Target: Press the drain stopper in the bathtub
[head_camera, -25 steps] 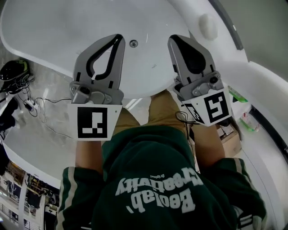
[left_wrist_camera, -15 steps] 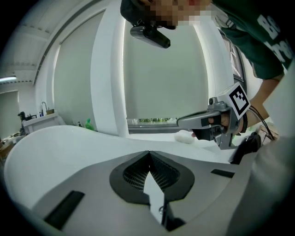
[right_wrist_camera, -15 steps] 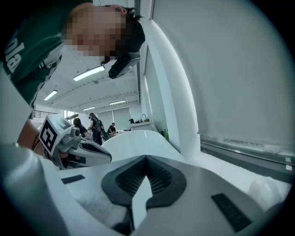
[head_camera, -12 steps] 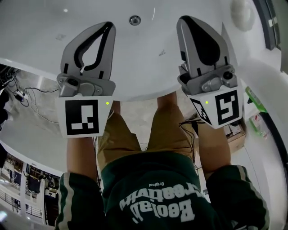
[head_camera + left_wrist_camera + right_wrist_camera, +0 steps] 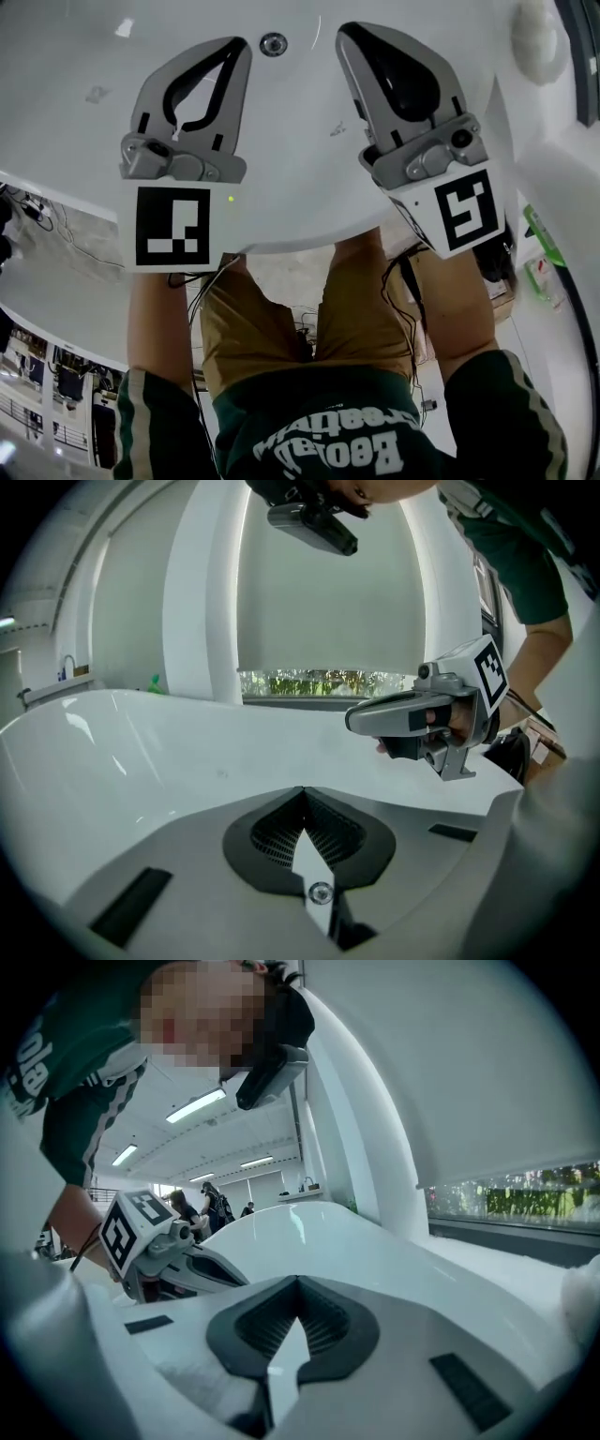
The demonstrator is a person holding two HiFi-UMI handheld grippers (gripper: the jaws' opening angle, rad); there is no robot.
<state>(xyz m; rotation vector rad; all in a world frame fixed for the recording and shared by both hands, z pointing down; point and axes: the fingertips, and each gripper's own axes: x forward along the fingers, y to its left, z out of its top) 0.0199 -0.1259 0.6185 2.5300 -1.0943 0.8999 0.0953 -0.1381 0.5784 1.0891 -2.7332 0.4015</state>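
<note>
Hovering over: bathtub (image 5: 309,202), both grippers past its near rim.
Left gripper (image 5: 236,49): jaws closed tip to tip, holding nothing.
Right gripper (image 5: 354,36): jaws closed, holding nothing.
Drain stopper (image 5: 273,43): on the tub floor between the two tips, nearer the left one, with bare white floor all around.

The drain stopper (image 5: 273,43) lies on bare bathtub (image 5: 84,112) floor, open from above, in the gap between the tips of the left gripper (image 5: 240,47) and right gripper (image 5: 348,34). The tub's wall curves up beside the right gripper.
</note>
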